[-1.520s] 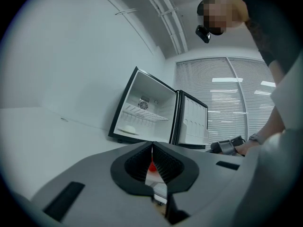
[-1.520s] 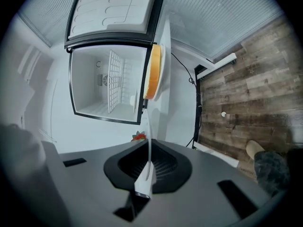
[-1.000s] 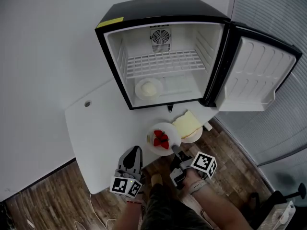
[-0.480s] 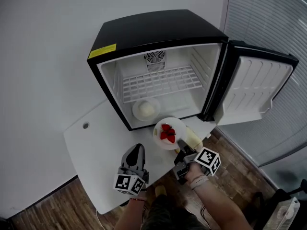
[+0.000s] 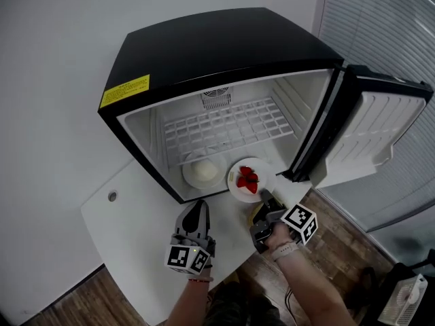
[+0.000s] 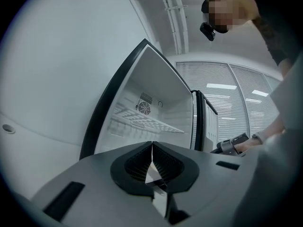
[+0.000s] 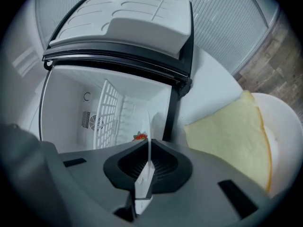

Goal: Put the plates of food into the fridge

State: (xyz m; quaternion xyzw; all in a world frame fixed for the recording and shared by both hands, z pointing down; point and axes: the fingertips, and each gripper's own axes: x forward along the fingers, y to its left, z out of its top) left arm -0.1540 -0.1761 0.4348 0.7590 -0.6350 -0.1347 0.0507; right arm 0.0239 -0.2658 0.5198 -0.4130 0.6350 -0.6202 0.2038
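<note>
Gripping the strawberry plate [image 5: 246, 180] by its near rim, the right gripper [image 5: 264, 197] has its jaws closed on the thin white edge, which shows edge-on between them in the right gripper view; we judge that this side pinch keeps the plate level and leaves its far side free to go in first; the plate hangs at the mouth of the fridge [image 5: 204, 53], about over the front lip of its floor, not yet set down; the door [image 5: 370, 124] stands swung wide to the right, so nothing blocks the opening; a wire shelf [image 5: 224, 124] spans the upper part, and the floor below is the easier level to reach from the table [image 5: 129, 223], which is likely why a first plate [image 5: 202, 172] of pale food sits there, to the left; that leaves the right half of the floor bare for this one, just beside it; the left gripper [image 5: 198, 208] hovers over the table in front of the fridge with its jaws shut on nothing, parked, we think, clear of the carrying arm; a third plate [image 7: 284, 122] bearing bread [image 7: 232, 141] waits on the table by the door's hinge side, just under the right gripper, within easy reach for the next trip; by our reading one plate is in, one nearly, one to come.
</note>
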